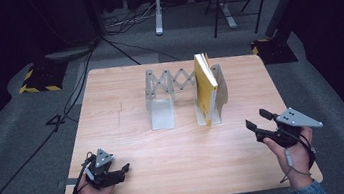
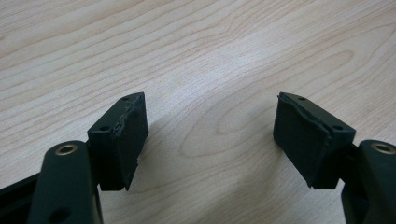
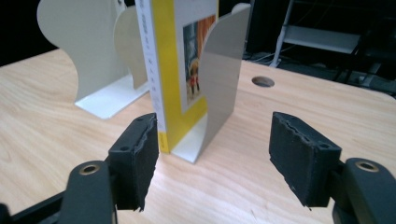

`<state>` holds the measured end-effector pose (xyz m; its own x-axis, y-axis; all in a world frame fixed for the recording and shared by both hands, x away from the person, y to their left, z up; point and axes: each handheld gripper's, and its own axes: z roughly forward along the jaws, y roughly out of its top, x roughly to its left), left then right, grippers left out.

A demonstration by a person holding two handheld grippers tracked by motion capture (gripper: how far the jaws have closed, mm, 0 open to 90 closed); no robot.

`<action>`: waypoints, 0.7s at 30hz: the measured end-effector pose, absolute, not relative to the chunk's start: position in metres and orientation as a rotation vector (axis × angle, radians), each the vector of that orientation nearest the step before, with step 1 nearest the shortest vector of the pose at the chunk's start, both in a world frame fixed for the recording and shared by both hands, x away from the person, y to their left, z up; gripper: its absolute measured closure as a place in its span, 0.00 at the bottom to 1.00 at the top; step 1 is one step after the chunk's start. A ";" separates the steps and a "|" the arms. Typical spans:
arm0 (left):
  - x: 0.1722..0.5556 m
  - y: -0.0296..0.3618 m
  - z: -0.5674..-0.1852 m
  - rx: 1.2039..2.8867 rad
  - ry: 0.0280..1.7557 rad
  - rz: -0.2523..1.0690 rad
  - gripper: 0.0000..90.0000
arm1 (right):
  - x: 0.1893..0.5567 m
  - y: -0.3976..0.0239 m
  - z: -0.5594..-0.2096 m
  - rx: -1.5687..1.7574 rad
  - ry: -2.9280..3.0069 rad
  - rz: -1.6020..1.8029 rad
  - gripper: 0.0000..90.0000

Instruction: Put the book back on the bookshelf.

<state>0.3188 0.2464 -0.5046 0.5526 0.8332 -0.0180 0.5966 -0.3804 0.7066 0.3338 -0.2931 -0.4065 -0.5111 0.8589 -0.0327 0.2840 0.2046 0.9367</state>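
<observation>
Your right gripper [image 3: 212, 161] and left gripper [image 2: 210, 140] both gape, holding nothing. The yellow book [image 1: 205, 86] stands centre-right (leaning against the expandable bookend [image 1: 162, 114]); a careless nudge could topple it.

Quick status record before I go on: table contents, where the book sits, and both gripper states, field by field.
table: light wood
bookend rack: grey, expanding, mid-table toward the far edge
book: yellow, upright against the rack's right-hand plate
left gripper: open, holding nothing, near the front left corner
right gripper: open, holding nothing, at the right edge, pointing toward the book
</observation>
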 end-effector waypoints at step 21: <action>0.318 0.251 -0.505 2.124 1.130 0.436 0.26 | 0.330 -0.368 -0.451 1.195 2.081 1.158 0.25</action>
<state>0.3181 0.2515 -0.5049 0.5664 0.8238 -0.0228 0.5951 -0.3897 0.7028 0.3297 -0.3678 -0.4512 -0.5084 0.8611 0.0097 0.4621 0.2633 0.8468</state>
